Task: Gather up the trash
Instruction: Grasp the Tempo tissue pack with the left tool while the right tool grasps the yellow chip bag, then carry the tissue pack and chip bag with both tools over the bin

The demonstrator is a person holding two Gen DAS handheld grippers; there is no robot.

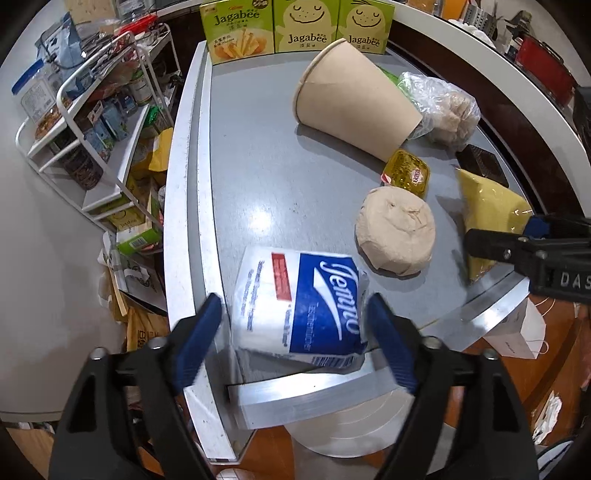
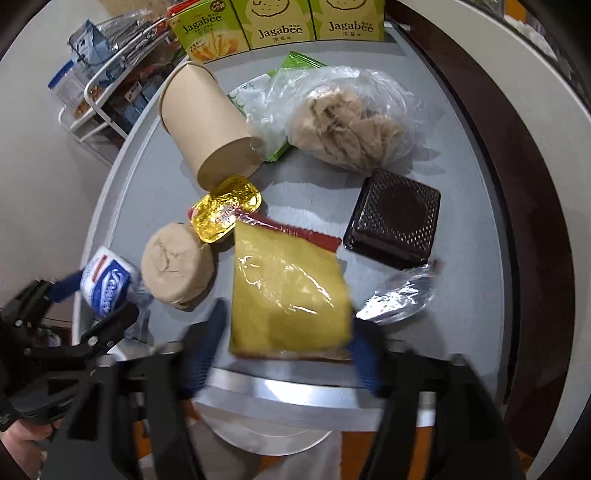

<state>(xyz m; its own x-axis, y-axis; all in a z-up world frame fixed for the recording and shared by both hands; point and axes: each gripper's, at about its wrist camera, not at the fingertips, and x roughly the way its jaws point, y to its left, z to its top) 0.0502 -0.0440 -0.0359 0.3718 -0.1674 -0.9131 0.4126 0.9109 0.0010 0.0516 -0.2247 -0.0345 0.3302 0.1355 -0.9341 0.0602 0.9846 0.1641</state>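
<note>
A white and blue Tempo tissue pack (image 1: pixel 299 310) lies at the grey table's near left corner, between the fingers of my left gripper (image 1: pixel 295 339), whose jaws stand open on either side of it; it also shows in the right wrist view (image 2: pixel 105 280). A yellow wrapper (image 2: pixel 288 288) lies at the near edge between the fingers of my right gripper (image 2: pixel 286 350), jaws open around it. A brown paper cup (image 1: pixel 354 99) lies on its side. A crumpled brown tissue wad (image 1: pixel 395 236), a gold foil packet (image 1: pixel 406 173) and a clear bag of brown tissue (image 2: pixel 351 122) lie nearby.
Jagabee snack boxes (image 1: pixel 295 26) stand along the table's (image 1: pixel 251 155) far edge. A dark square plastic tray (image 2: pixel 395 221) and a crumpled clear wrapper (image 2: pixel 399 295) lie at the right. A white wire rack (image 1: pixel 92 122) full of goods stands left of the table.
</note>
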